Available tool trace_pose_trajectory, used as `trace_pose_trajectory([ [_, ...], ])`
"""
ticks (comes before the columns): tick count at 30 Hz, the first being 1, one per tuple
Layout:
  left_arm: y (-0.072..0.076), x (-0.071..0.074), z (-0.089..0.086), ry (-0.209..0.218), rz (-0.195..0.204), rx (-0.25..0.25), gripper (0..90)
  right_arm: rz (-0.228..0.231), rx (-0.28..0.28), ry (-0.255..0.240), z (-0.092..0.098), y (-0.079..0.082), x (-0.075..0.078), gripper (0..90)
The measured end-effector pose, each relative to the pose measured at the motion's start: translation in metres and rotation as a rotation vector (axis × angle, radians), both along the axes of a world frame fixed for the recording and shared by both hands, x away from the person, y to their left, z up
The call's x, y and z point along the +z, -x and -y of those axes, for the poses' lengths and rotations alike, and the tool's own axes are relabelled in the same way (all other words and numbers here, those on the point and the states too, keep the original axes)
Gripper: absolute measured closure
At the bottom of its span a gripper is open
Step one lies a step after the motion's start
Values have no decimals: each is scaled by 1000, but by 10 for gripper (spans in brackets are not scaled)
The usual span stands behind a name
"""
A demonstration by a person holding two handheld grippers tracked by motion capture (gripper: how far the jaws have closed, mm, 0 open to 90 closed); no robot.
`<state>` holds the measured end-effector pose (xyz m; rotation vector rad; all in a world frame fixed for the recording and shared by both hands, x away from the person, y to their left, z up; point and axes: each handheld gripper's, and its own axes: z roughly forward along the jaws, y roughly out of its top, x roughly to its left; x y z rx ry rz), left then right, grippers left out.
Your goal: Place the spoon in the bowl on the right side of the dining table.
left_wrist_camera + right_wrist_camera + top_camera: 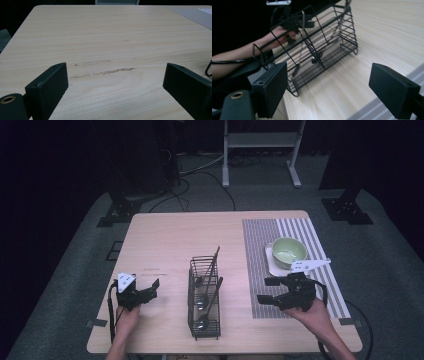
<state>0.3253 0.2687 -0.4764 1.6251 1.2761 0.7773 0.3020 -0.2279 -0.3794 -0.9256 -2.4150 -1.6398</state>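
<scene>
A black wire basket stands mid-table near the front edge and holds several metal spoons, their handles leaning toward the far right. My left gripper hovers left of the basket, open, jaws pointing at it. In the left gripper view the left gripper has bare wood between its jaws, and one basket wire shows at the right edge. My right gripper is open just right of the basket, over the placemat's left edge. The right gripper view shows the right gripper empty, facing the basket.
A striped grey placemat covers the table's right part. On it a green bowl sits on a white plate. Beyond the basket, the person's other hand is visible. Bare wooden table lies to the left and far side.
</scene>
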Motion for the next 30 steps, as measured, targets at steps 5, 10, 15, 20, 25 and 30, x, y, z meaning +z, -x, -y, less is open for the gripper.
trace_pose_trajectory([
  [5, 0, 0, 0, 0, 0, 2, 52, -2, 26, -4, -10, 0, 7, 145],
  [10, 0, 0, 0, -1, 0, 3, 52, -7, 49, 6, -24, -2, 14, 156],
  [15, 0, 0, 0, 0, -1, 3, 52, -14, 62, 12, -36, -8, 16, 185],
  [20, 0, 0, 0, -1, 0, 3, 52, -2, 74, 22, -46, -14, 18, 252],
  [25, 0, 0, 0, -1, 0, 4, 52, -11, 85, 19, -56, -21, 19, 257],
  [30, -1, 0, 0, -1, -1, 7, 52, -18, 103, 21, -64, -24, 18, 277],
])
